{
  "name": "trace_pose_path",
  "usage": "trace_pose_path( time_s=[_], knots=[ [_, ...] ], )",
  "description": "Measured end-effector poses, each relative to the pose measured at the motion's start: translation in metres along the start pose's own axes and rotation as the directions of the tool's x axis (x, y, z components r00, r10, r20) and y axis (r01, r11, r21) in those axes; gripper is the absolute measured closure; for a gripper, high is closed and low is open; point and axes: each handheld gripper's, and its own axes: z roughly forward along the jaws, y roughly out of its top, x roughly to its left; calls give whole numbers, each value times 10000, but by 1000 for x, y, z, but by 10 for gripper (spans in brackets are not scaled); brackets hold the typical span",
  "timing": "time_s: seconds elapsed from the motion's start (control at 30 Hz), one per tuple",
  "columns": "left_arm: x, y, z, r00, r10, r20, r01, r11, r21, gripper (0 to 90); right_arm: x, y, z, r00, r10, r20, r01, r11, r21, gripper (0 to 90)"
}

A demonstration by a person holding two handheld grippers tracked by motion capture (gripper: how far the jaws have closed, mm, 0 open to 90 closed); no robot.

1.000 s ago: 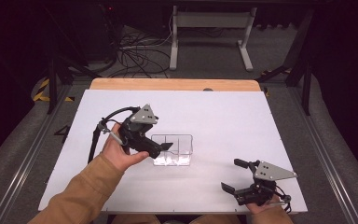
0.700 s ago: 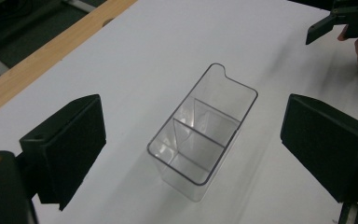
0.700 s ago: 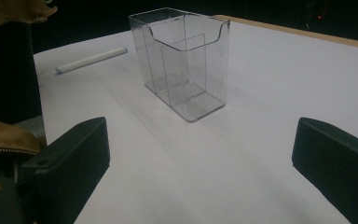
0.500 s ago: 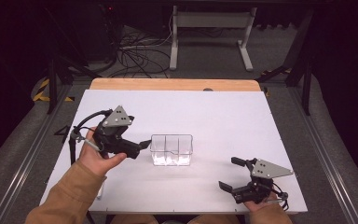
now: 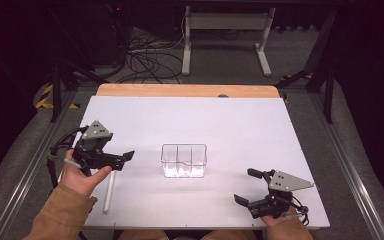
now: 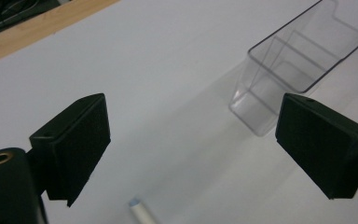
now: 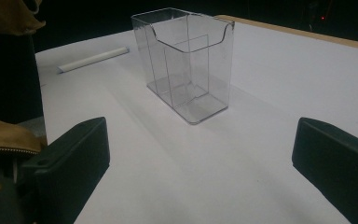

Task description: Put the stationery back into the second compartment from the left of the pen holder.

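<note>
A clear, rigid plastic box with inner dividers (image 5: 184,161) stands upright near the middle of the white table top (image 5: 240,125), and a thin white stick (image 5: 109,190) lies flat at about eight o'clock from it. The left gripper (image 5: 125,159) hovers just above that stick with its jaws spread wide and empty. The right gripper (image 5: 245,186), at about four o'clock from the box and well apart from it, is likewise agape and holds nothing.

The stick looks light, stiff and smooth; being round, it will likely roll or skid, so I would pinch it across its middle, jaws square to its length. The box looks light and slick too, and could tip if nudged.

The left gripper view gives the stick's blunt end (image 6: 139,210) close up between the jaws. The right gripper view shows the box's scooped front lip (image 7: 186,44) and its partitions, hard to read from the high view.
</note>
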Motion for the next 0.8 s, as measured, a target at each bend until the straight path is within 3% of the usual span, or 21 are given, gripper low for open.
trace_pose_path(
  time_s=[0.07, 0.23, 0.4, 0.53, 0.67, 0.73, 0.8],
  knots=[
    [3, -6, 0, 9996, -224, -161, 226, 9997, 118, 112, 0, 0, 0, 10000, -11, 1, 11, 10000, -15, 43],
    [0, -18, -6, 9971, -318, -696, 321, 9995, 31, 114, 0, 0, -1, 10000, 20, 27, -20, 10000, -6, 43],
    [1, -28, -5, 9964, -610, -585, 620, 9980, 156, 114, 1, 0, -1, 10000, -12, 22, 12, 10000, -14, 43],
    [-5, -30, -11, 9967, -245, -774, 263, 9994, 220, 120, 1, 0, -1, 10000, 5, 14, -5, 10000, -15, 43],
    [-4, -31, -11, 9969, -429, -664, 442, 9989, 180, 127, 1, 0, 0, 10000, -34, -15, 34, 10000, 8, 43],
    [-2, -32, -10, 9946, -758, -714, 778, 9966, 262, 127, 1, 0, -1, 10000, -41, -13, 41, 10000, -12, 43],
    [-1, -33, -8, 9890, -1302, -702, 1336, 9899, 465, 150, 1, 0, -1, 10000, -19, -28, 18, 10000, -24, 43]
  ],
)
